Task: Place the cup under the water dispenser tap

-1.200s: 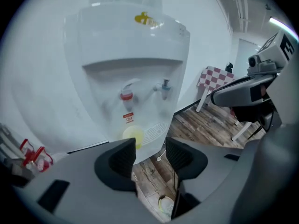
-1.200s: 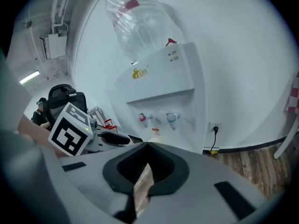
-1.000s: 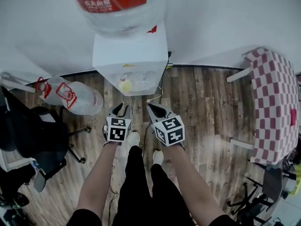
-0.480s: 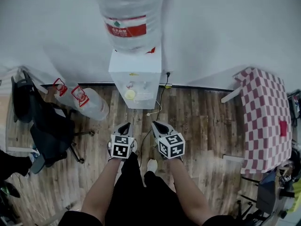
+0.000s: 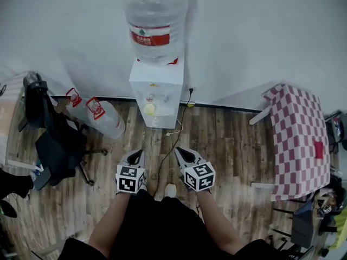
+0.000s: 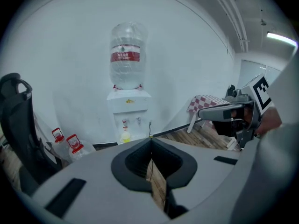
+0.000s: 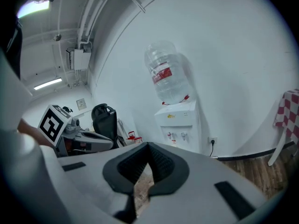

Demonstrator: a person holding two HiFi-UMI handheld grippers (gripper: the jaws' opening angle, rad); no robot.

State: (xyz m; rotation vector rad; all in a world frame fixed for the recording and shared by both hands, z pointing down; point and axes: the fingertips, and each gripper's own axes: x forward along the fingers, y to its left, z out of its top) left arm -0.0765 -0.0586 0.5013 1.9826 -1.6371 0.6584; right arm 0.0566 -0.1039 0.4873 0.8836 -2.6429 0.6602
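Wood-plank floor (image 5: 233, 145) runs up to a plain white wall, seen steeply from above. Against that far wall stands a white water dispenser (image 5: 158, 88) with a large clear bottle (image 5: 154, 15) upended on top, a red label around it. The yellow cup (image 5: 149, 109) sits in the dispenser's recess, under the left of its two taps as far as I can tell.

Both tools I am running are held on the near side, well apart from the cup, side by side over the floor in front of a person's black-clad legs. The left hand-held gripper (image 5: 135, 157) has its jaws pressed together with nothing between them. The right hand-held gripper (image 5: 183, 156) looks the same in its own view: tips touching, nothing pinched.

Between them and the dispenser there is only open floor, crossed by a thin cable (image 5: 174, 130) that trails down from a wall socket (image 5: 190, 90) just right of the dispenser. To the left, two spare water bottles (image 5: 100, 118) with red caps rest on the floor near the wall, and a black office chair (image 5: 54, 142) stands nearer than they do. To the right, well clear, is a worktop (image 5: 298, 129) under a red-and-white checked cloth.
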